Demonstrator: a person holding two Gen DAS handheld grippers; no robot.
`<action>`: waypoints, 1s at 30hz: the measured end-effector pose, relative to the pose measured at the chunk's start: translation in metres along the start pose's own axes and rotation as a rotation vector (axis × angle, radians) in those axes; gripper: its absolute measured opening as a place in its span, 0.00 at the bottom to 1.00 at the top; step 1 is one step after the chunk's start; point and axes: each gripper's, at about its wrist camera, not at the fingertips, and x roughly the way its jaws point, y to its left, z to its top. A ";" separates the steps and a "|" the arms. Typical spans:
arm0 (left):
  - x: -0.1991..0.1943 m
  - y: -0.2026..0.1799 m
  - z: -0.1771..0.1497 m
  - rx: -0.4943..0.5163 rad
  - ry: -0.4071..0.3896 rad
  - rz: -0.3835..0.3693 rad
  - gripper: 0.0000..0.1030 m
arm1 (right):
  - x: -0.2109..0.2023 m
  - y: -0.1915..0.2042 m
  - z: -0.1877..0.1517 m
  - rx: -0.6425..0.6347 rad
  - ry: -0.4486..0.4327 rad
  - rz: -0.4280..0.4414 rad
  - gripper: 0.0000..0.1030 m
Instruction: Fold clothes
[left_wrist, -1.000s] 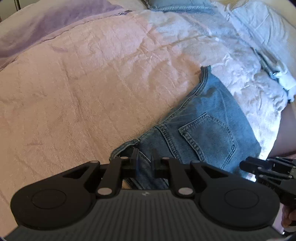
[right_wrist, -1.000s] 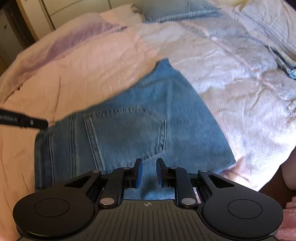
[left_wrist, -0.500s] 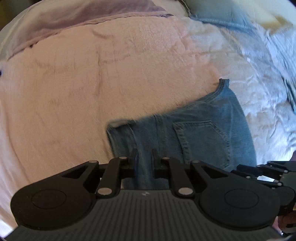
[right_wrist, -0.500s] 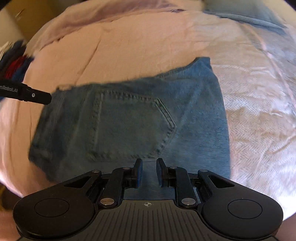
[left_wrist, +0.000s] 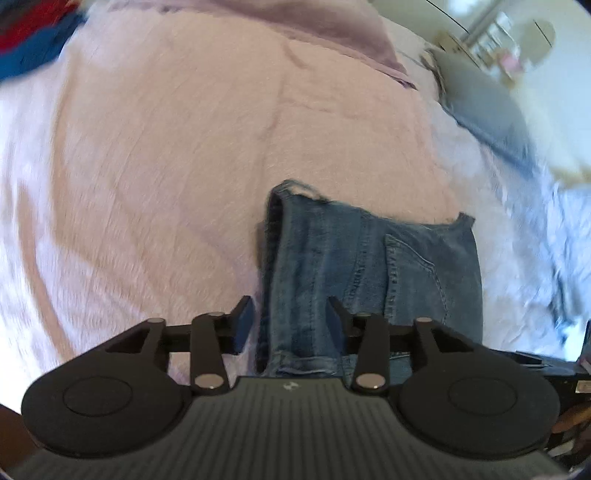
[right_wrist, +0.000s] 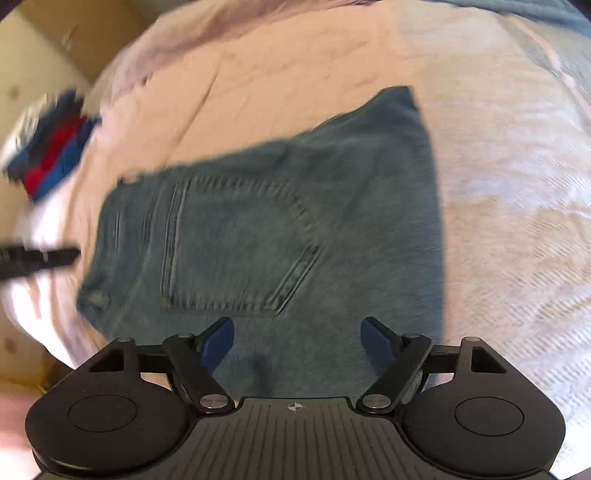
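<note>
The folded jeans (right_wrist: 288, 229) lie flat on the bed (left_wrist: 155, 177), back pocket up, near its close edge. Both tongs stand open and empty above the denim's near edge: the left tongs (left_wrist: 286, 317) over the folded side, the right tongs (right_wrist: 297, 338) below the pocket. A red-and-blue striped garment (right_wrist: 51, 151) lies at the bed's far left; wide pink cover stays free beyond. No readable writing.

Folded blue denim jeans (right_wrist: 295, 229), coarse stitched cloth, between the spread jaws; pale pink crinkled bedspread (left_wrist: 166, 166), matt woven cloth, beyond them.
</note>
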 end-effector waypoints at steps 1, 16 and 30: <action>0.006 0.009 -0.001 -0.030 0.018 -0.027 0.44 | -0.002 -0.007 0.002 0.026 -0.008 0.002 0.76; 0.086 0.046 0.000 -0.198 0.110 -0.336 0.54 | -0.003 -0.100 0.007 0.346 -0.089 0.130 0.76; 0.079 0.011 -0.003 0.005 0.124 -0.200 0.50 | 0.013 -0.121 0.018 0.384 -0.097 0.242 0.76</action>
